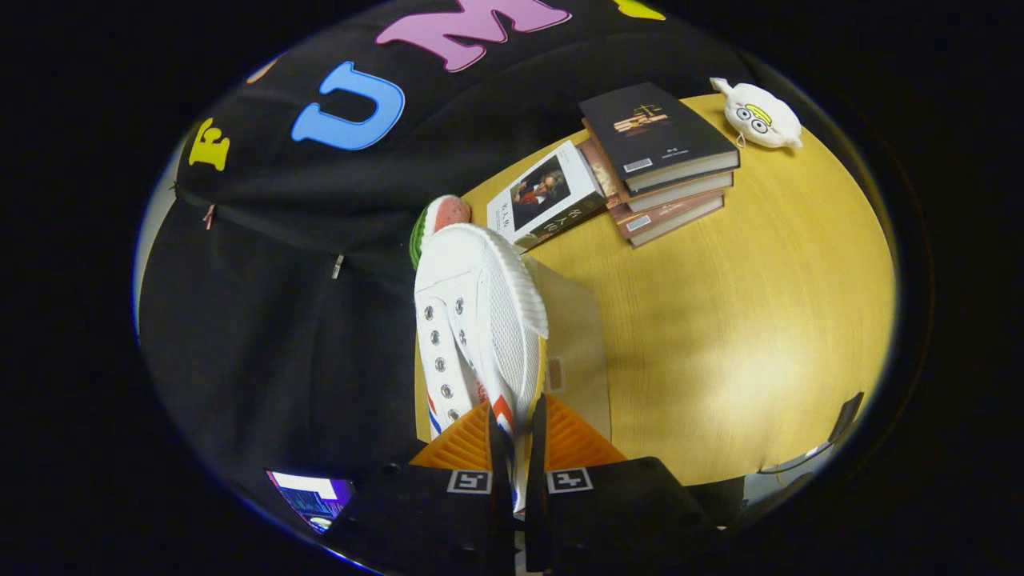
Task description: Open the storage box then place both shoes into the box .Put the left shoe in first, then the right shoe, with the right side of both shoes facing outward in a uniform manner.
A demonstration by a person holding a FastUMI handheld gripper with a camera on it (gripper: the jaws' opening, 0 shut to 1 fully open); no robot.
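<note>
A white lace-up shoe [478, 320] with red and blue stripes near its heel hangs tilted on its side, toe pointing away from me. My gripper [518, 436] is shut on the shoe's heel edge, both fingers pressing on it. The shoe is held above the wooden table [744, 320], over a beige flat piece [578, 344] that looks like part of the storage box lying just behind it. The shoe hides most of that beige piece.
Beyond the shoe's toe sit a watermelon-slice toy [436, 220] and a book [546, 196] with a portrait cover. A stack of three books [658, 160] lies farther back, with a white plush toy [762, 116] beside it. A screen [312, 496] glows near my fingers.
</note>
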